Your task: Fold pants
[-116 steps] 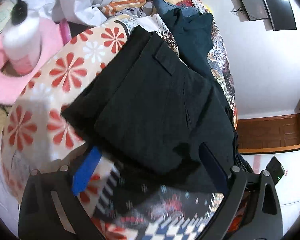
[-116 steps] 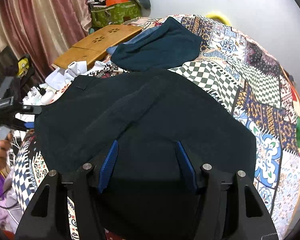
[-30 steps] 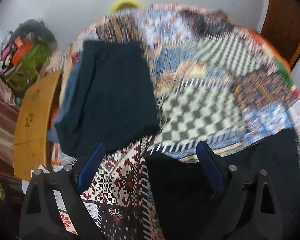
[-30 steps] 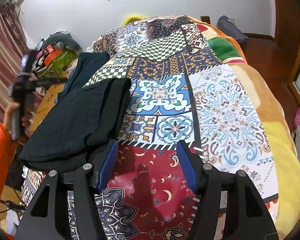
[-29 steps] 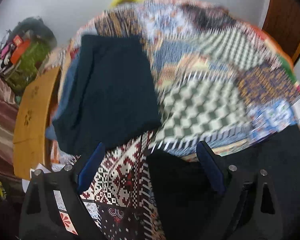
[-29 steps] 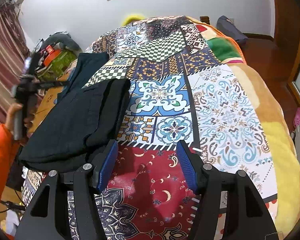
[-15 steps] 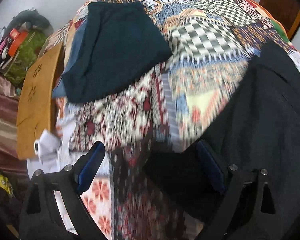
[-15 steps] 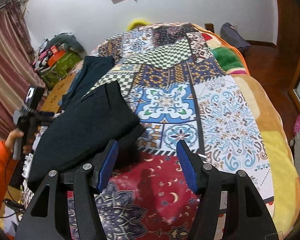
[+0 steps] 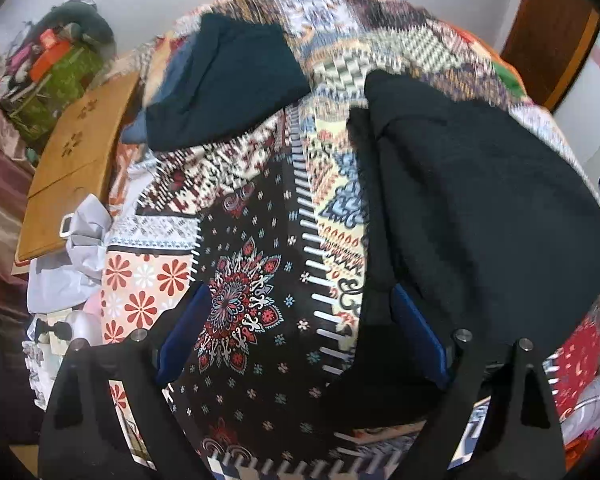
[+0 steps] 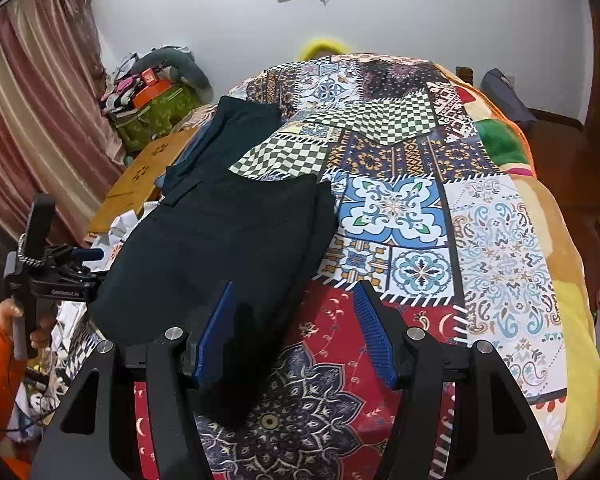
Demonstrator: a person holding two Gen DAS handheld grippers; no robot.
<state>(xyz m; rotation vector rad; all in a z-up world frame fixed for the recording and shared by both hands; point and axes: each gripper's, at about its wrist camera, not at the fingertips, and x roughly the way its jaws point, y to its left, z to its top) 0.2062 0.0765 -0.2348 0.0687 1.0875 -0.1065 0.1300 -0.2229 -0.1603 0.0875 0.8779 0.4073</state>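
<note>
The folded black pants (image 10: 228, 248) lie on the patchwork bedspread (image 10: 496, 240) near its left edge; they fill the right of the left wrist view (image 9: 480, 200). My right gripper (image 10: 296, 328) is open and empty, held above the pants' near right corner. My left gripper (image 9: 300, 328) is open and empty, over the bedspread (image 9: 244, 304) just left of the pants; its right finger (image 9: 416, 332) is at the pants' edge. The left gripper also shows at the far left of the right wrist view (image 10: 40, 264), held in a hand.
A second folded dark teal garment (image 10: 236, 132) lies beyond the pants, also in the left wrist view (image 9: 228, 84). A wooden lap table (image 9: 76, 168) and white bags (image 9: 72, 248) sit off the bed's left side. A green bag (image 10: 156, 116) stands by the curtain.
Both grippers have let go and drawn back from the pants since 3.9 s ago. The left wrist view swung from the teal garment down toward the bedspread beside the pants. The right gripper shifted slightly.
</note>
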